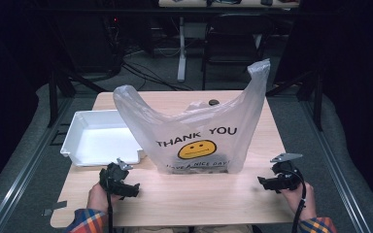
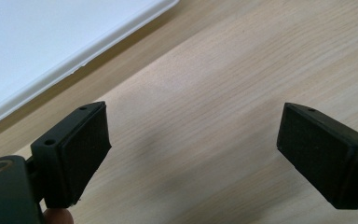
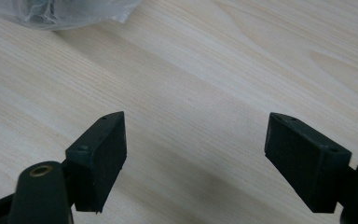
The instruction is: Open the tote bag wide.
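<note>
A light wooden table [image 1: 199, 194] carries a white tray [image 1: 97, 138] and a plastic bag [image 1: 199, 131].

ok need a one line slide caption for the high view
Two open hand-held grippers, left gripper and right gripper, rest on a wooden table before an upright plastic bag and white tray.

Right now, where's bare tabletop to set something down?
Bare wood runs along the near edge of the table, between the left gripper and right gripper, in front of the plastic bag. The white tray and the bag crowd the left and middle, leaving a narrow strip right of the bag.
</note>
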Available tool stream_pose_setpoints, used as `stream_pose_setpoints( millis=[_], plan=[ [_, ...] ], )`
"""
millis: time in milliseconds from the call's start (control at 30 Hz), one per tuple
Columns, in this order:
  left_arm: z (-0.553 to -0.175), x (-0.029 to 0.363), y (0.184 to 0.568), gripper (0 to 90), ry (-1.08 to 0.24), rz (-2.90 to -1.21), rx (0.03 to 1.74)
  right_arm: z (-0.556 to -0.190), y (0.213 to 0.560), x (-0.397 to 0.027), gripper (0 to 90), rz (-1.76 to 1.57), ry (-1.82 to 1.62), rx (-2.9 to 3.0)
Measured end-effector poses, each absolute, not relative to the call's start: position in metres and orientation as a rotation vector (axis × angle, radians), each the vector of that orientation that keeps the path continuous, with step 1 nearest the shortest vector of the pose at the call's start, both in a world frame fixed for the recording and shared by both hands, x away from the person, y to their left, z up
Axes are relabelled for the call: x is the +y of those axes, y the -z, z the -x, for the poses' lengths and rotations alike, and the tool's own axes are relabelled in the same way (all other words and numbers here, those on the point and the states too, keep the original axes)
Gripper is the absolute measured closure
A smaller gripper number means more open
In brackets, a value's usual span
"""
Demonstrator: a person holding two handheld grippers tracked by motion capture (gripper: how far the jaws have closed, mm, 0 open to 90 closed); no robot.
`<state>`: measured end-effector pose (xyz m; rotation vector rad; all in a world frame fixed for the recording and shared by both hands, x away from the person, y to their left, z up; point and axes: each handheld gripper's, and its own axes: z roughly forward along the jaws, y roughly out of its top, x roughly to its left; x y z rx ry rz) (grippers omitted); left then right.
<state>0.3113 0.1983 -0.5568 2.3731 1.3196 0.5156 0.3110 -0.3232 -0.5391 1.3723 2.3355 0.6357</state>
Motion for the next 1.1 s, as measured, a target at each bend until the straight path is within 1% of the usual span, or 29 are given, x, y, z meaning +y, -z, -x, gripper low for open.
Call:
stream_pose_setpoints(
  millis=[133,200,400,500,667,767,833,1000,1100],
  plan=[
    [-0.309,0.199,0.553,10.6,-0.503,-2.346,1.318,-0.310,0.537,-0.323,20.5,-1.360,-0.656,2.328],
    [-0.308,0.199,0.552,13.2,-0.494,-2.339,1.315,-0.309,0.536,-0.322,20.5,-1.362,-0.652,2.329],
    [-0.305,0.197,0.547,13.5,-0.486,-2.309,1.286,-0.308,0.537,-0.320,20.4,-1.383,-0.712,2.322],
    [-0.304,0.195,0.543,13.8,-0.493,-2.297,1.270,-0.307,0.532,-0.320,20.6,-1.364,-0.715,2.332],
    [-0.303,0.194,0.533,14.4,-0.502,-2.247,1.244,-0.307,0.528,-0.316,21.8,-1.363,-0.814,2.324],
    [-0.302,0.194,0.528,14.6,-0.488,-2.221,1.229,-0.307,0.522,-0.313,23.8,-1.338,-0.834,2.342],
    [-0.300,0.192,0.522,15.1,-0.516,-2.203,1.211,-0.306,0.521,-0.309,25.1,-1.343,-0.899,2.332],
    [-0.295,0.188,0.508,18.2,-0.524,-2.166,1.165,-0.306,0.510,-0.294,28.8,-1.280,-0.958,2.345],
    [-0.296,0.184,0.500,18.3,-0.540,-2.135,1.153,-0.307,0.506,-0.289,29.8,-1.257,-0.980,2.352]
  ],
)
